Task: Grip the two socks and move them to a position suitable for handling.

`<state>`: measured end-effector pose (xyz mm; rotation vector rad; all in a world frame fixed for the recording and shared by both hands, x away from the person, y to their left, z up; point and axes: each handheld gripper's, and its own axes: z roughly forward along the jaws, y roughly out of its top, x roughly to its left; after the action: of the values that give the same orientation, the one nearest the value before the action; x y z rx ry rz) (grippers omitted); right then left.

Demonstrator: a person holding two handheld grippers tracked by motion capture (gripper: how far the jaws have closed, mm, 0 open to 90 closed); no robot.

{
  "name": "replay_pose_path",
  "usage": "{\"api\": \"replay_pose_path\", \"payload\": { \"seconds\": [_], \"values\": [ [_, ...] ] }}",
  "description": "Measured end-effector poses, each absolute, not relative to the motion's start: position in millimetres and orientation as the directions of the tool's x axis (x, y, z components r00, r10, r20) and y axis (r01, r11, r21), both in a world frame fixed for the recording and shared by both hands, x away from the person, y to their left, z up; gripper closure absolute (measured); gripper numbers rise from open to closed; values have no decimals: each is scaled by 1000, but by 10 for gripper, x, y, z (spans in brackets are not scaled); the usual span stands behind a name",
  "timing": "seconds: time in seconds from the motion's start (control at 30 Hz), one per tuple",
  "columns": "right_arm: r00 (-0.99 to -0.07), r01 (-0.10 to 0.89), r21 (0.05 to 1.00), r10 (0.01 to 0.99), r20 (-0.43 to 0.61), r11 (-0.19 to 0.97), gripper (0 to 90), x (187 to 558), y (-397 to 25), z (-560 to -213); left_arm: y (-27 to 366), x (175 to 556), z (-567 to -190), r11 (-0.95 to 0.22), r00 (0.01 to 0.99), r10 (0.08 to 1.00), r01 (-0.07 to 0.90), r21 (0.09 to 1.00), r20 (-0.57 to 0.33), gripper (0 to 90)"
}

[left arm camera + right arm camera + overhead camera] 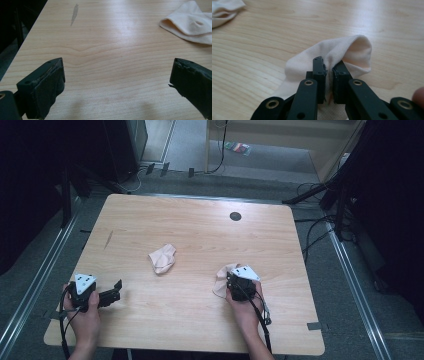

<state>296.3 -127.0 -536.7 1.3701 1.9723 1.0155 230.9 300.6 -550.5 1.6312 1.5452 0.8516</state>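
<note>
Light wood table [200, 320] on a grey carpeted floor [30, 270], dark stands and cables around the edges, and a small black round hole [235, 216] near the table's far side.

Starting at the left: the left gripper [116, 291] sits low by the near left corner, held in the person's left hand [82, 312]. Its jaws are spread wide with nothing between them, just bare wood grain. In the left gripper view the two black pads [50, 87] stand far apart, and a cream sock [190, 23] lies well ahead of the fingertips and off toward the right jaw, not touching either one. There's also a thin grey smudge [74, 13] on the wood, far ahead of the left jaw.

That same loose sock [163, 258] shows in the high view around the table's middle, crumpled, well apart from both grippers.

Over to the right: the right gripper [229, 280] is clamped on a second sock [221, 280]. In the right gripper view its jaws are pinched nearly together with a fold of the pinched sock [337, 51] caught between them; the fabric humps up just beyond the fingertips, and the rest of it spreads under and beside the jaws on the table. The right hand [246, 307] grips it from behind.
</note>
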Motion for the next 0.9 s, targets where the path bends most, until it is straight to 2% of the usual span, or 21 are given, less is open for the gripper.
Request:
{"api": "replay_pose_path", "payload": {
  "seconds": [0.2,0.4,0.57,0.77,0.9],
  "values": [
    [-390,487,847,921,-7,213,841,2795,-1294,-5123,2919,2282,-5386,-20,76,997,490,872,-20,1],
    [-429,460,868,903,35,185,840,2634,-1337,-4902,2695,2231,-5241,-58,139,990,467,883,-9,1],
    [-465,440,873,885,24,208,840,2513,-1302,-4775,2456,2218,-5152,-85,210,978,450,889,-13,1],
    [-519,410,882,855,16,233,839,2376,-1176,-4686,2187,2202,-5096,-122,283,959,438,890,-8,1],
    [-568,396,874,823,-8,282,838,2281,-1021,-4755,2048,2214,-5068,-123,311,950,430,895,-19,1]
  ]
}}
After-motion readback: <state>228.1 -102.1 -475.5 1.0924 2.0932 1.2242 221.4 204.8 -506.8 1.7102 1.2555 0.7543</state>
